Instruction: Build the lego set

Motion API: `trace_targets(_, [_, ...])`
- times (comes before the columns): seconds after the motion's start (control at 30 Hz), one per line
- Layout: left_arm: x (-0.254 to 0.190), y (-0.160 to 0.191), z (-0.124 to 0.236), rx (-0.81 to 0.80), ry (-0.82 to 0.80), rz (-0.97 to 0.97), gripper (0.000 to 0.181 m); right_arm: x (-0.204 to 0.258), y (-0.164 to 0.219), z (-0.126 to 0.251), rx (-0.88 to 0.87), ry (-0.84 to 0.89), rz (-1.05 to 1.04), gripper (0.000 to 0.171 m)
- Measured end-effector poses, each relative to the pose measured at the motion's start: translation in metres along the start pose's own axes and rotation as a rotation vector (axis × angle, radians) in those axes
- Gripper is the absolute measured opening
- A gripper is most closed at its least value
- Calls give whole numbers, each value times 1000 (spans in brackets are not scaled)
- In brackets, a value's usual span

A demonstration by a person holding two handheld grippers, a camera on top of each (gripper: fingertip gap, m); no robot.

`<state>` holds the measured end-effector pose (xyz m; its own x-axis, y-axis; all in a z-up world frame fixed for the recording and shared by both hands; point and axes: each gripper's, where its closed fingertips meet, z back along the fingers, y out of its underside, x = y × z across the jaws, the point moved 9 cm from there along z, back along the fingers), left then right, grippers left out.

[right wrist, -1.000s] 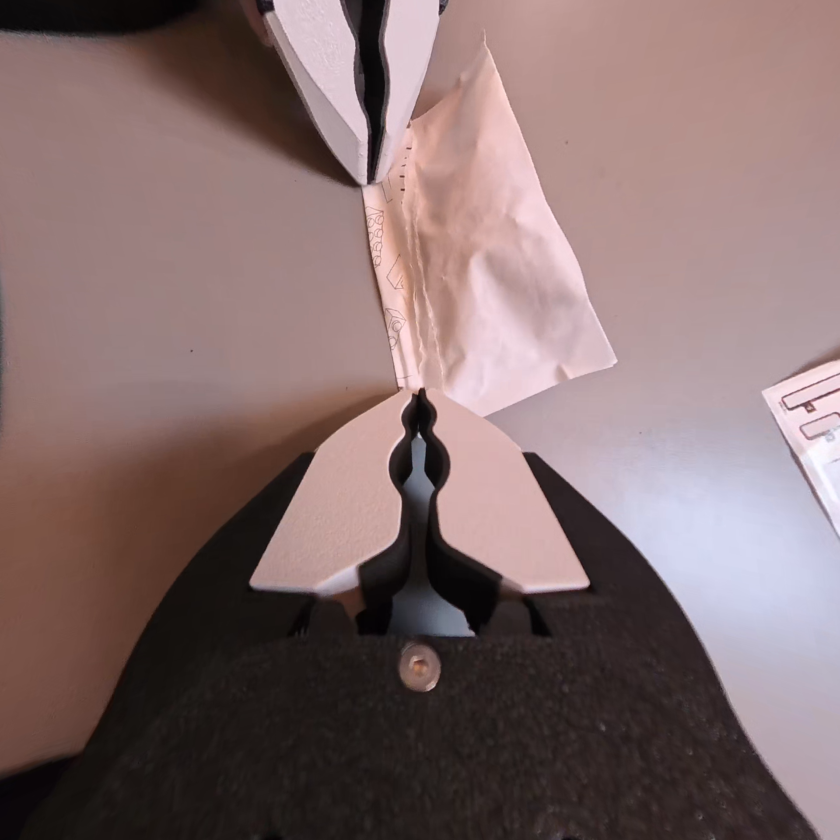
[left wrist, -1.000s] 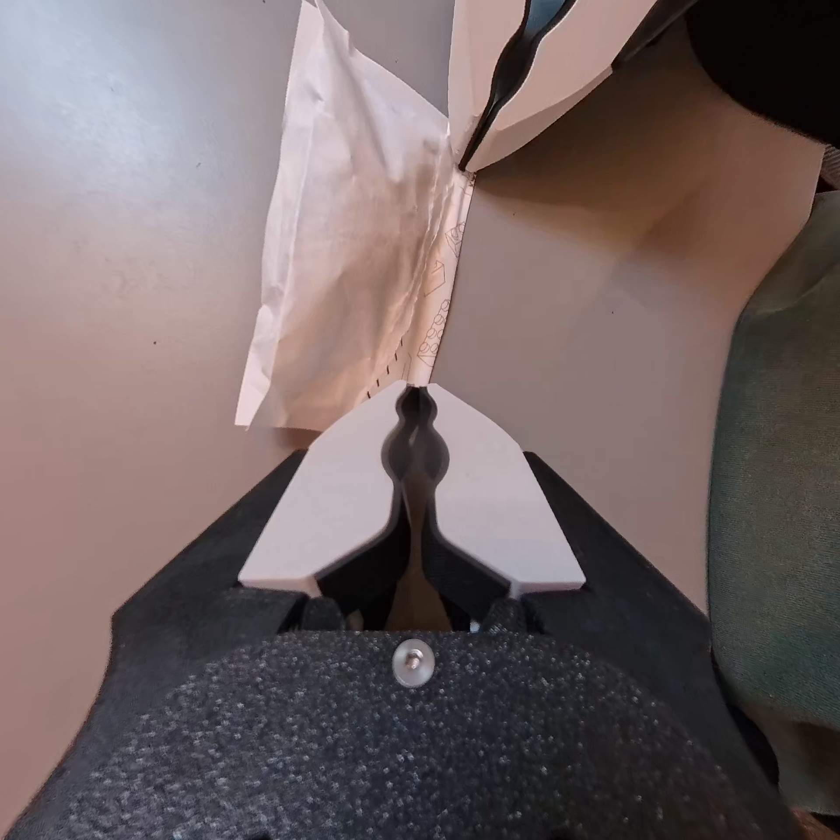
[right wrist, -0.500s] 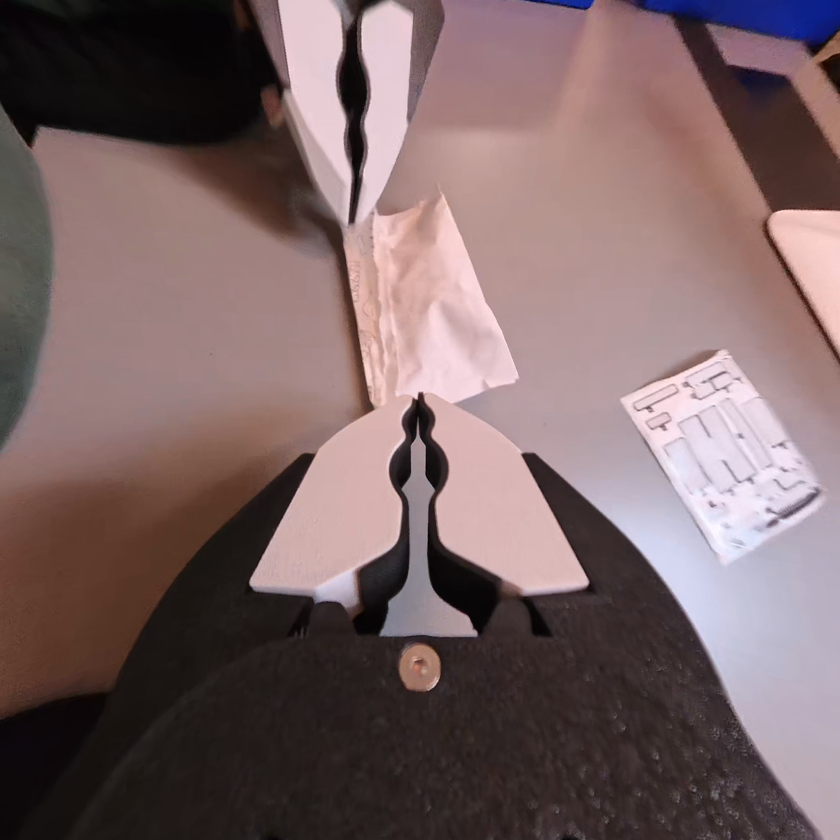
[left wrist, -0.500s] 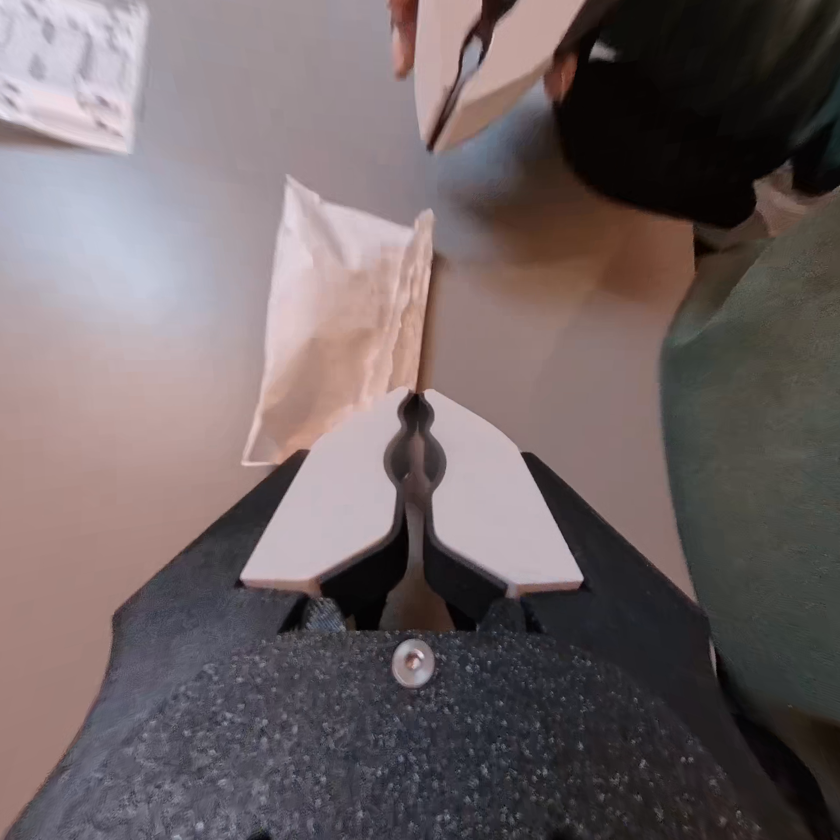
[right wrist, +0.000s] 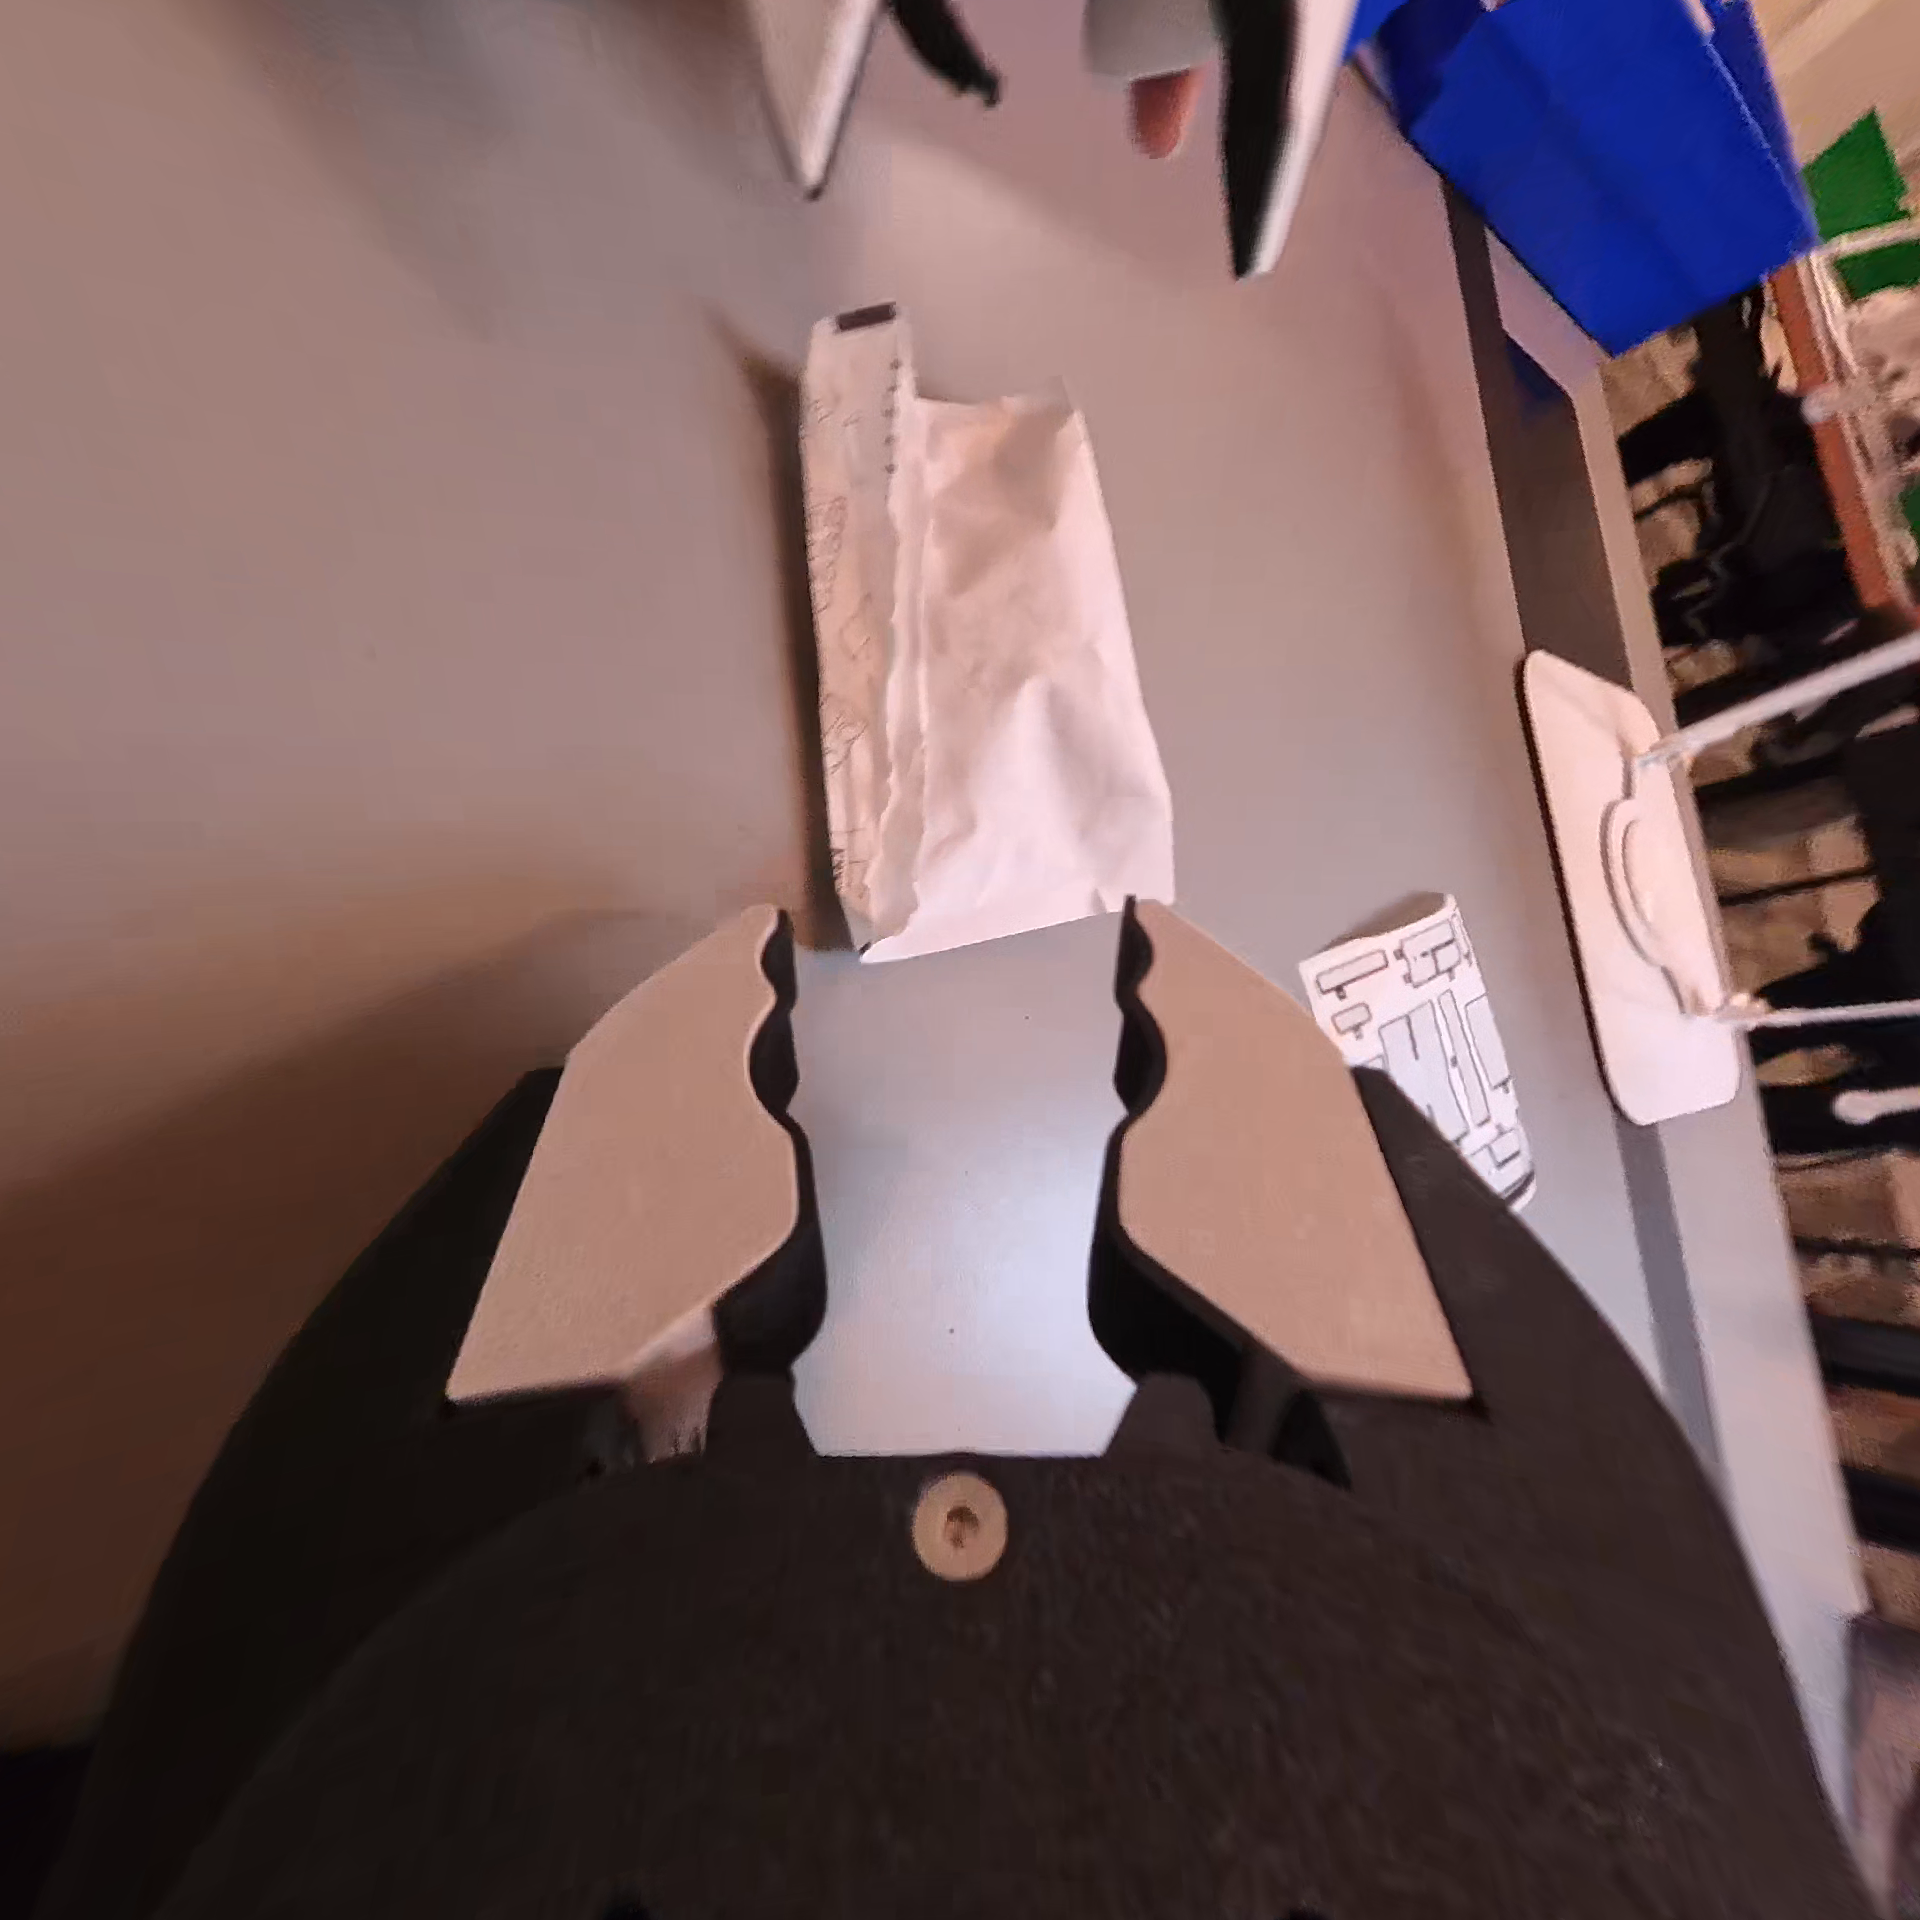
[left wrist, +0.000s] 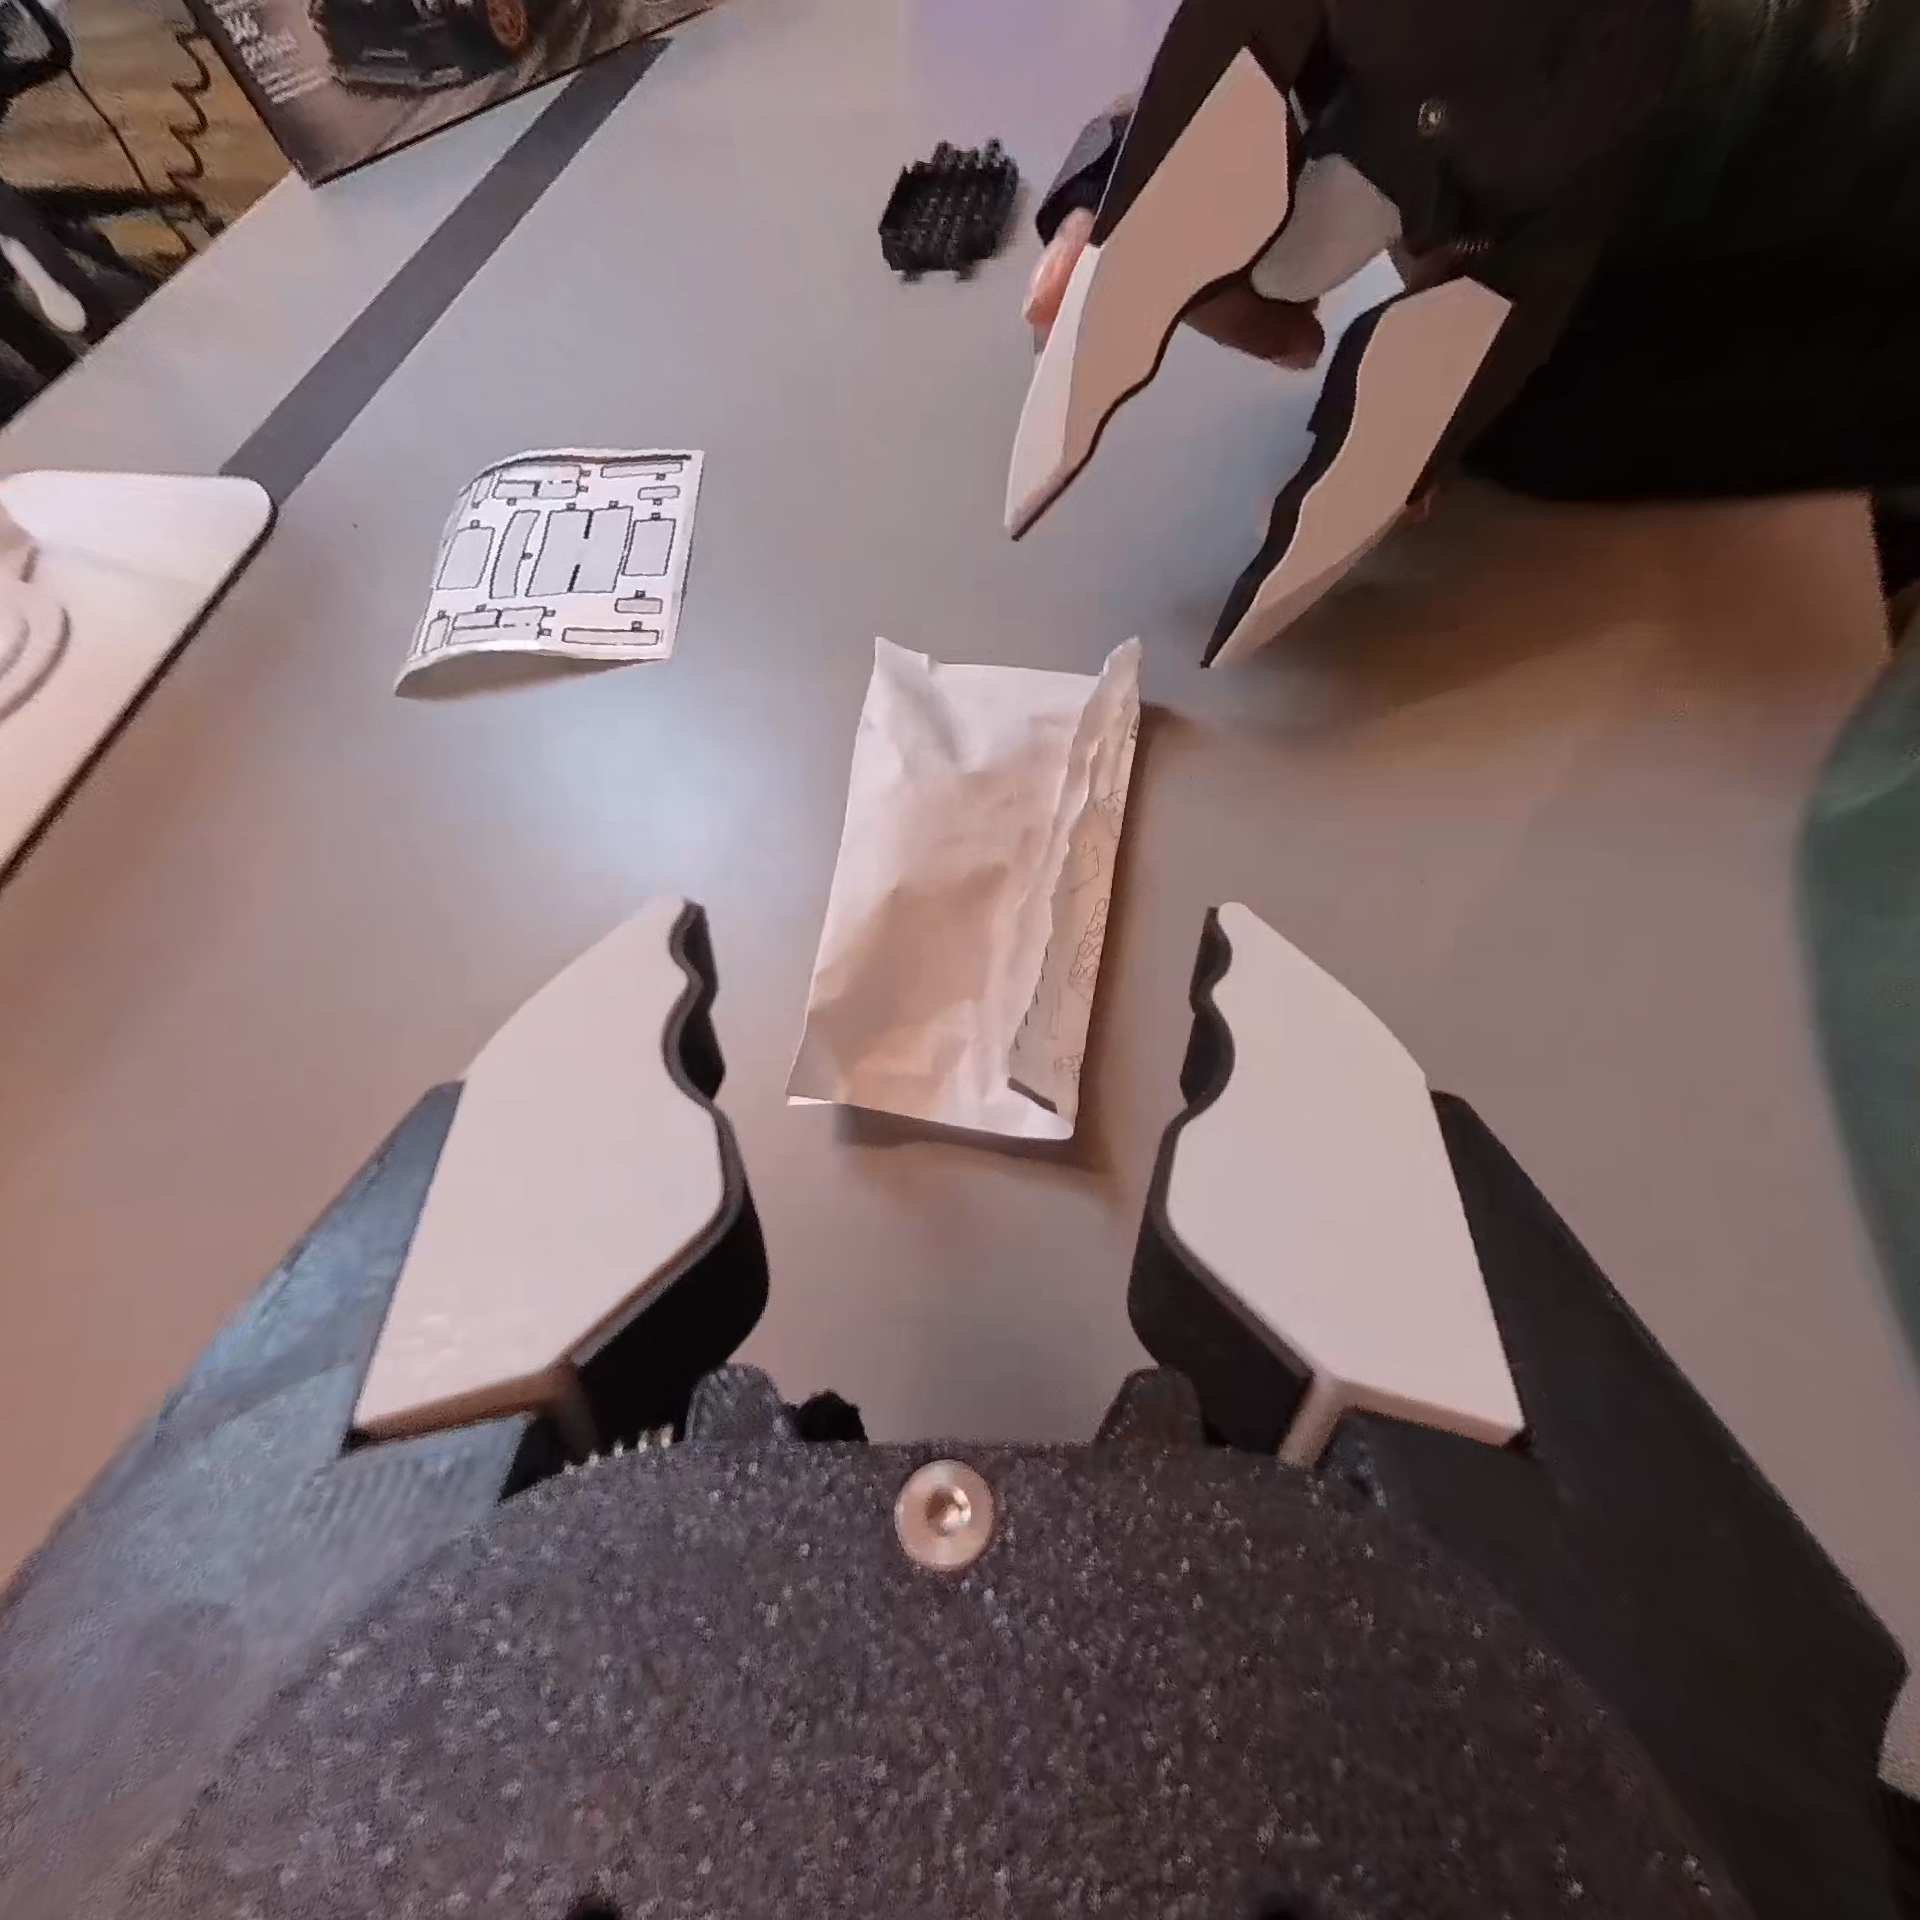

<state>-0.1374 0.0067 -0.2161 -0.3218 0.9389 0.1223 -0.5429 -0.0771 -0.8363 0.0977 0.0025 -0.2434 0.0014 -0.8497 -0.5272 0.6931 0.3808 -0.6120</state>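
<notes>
The paper bag point(left wrist: 966, 914) of the lego set lies flat on the grey table point(left wrist: 644, 343), crumpled, white, with a printed strip of line drawings along one long edge. Neither tool touches it. The left gripper point(left wrist: 951, 914) hovers above the near end of the bag with its white fingers point(left wrist: 582, 1153) spread wide, nothing between them. The right gripper point(right wrist: 956, 914) faces it from the opposite end, its jaws likewise parted and empty, the bag's short edge showing just beyond its fingertips; in the left wrist view this same gripper appears at the upper right, fingers splayed and raised off the table past the bag's far corner. A sticker sheet point(left wrist: 556, 566) with black-outlined shapes lies on the table a little apart from the bag, one edge curling up, and it shows again beside the right gripper's finger in the right wrist view. Farther off, a small black studded lego piece point(left wrist: 948, 208) sits on the table. A white flat base point(left wrist: 114, 582) rests at the table's edge near the sheet, and a dark printed box point(left wrist: 416, 73) stands at the far corner. A blue bin point(right wrist: 1590, 156) stands beyond the table edge in the right wrist view, though motion blur softens it.
</notes>
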Motion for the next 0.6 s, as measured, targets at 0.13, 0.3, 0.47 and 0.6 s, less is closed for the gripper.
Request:
trace_targets(0.13, [-4,1,-5,15,26,-45,79,9,2,-13,55,-22,144,46])
trace_targets(0.3, [-9,1,-10,19,51,-79,75,4,3,-28,83,-36,209,15])
trace_targets(0.47, [-13,-3,-9,-12,33,-116,72,-6,-3,-22,6,-94,-19,13])
trace_targets(0.6, [-20,-12,-12,2,-52,-253,66,-28,-7,-8,-53,-368,-439,12])
